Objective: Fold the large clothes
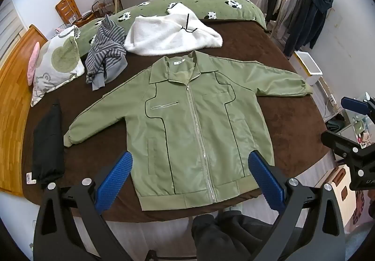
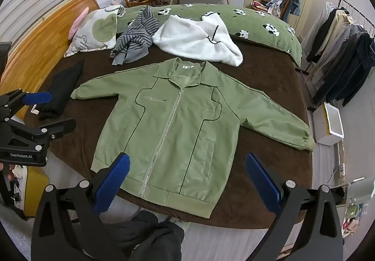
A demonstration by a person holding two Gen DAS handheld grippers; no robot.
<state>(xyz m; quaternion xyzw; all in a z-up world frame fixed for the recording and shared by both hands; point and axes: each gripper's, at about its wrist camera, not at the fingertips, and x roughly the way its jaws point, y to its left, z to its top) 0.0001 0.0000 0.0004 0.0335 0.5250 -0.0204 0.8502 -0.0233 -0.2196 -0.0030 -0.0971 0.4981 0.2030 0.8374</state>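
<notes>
A green zip-front jacket (image 1: 194, 125) is being shown laid flat, front up and zipped, across the middle of both frames on a brown bedspread (image 1: 288, 120), its collar toward the top of the picture and its ribbed hem toward the bottom edge, with both sleeves spread outward. The left gripper (image 1: 191, 181) is being held above the hem at the lower centre of its own view, fingers spread wide and nothing being gripped; the right gripper (image 2: 187, 181) is being held likewise in its view, wide open and empty, over the hem's right portion. The jacket is being judged as light, soft and somewhat slick, a woven shell that is likely to slide on itself and to hold a crease poorly, though its lining cannot be made out well through the fisheye view. A pinch at each sleeve cuff or at the shoulder seam is being suggested, the elastic cuffs and ribbed hem offering the firmest purchase; the zipper line should be avoided as a fold axis. A white fleece garment (image 1: 168, 36), a striped grey top (image 1: 105, 59) and a folded black garment (image 1: 48, 143) are lying apart from the jacket, in the upper and left parts of the frame.
</notes>
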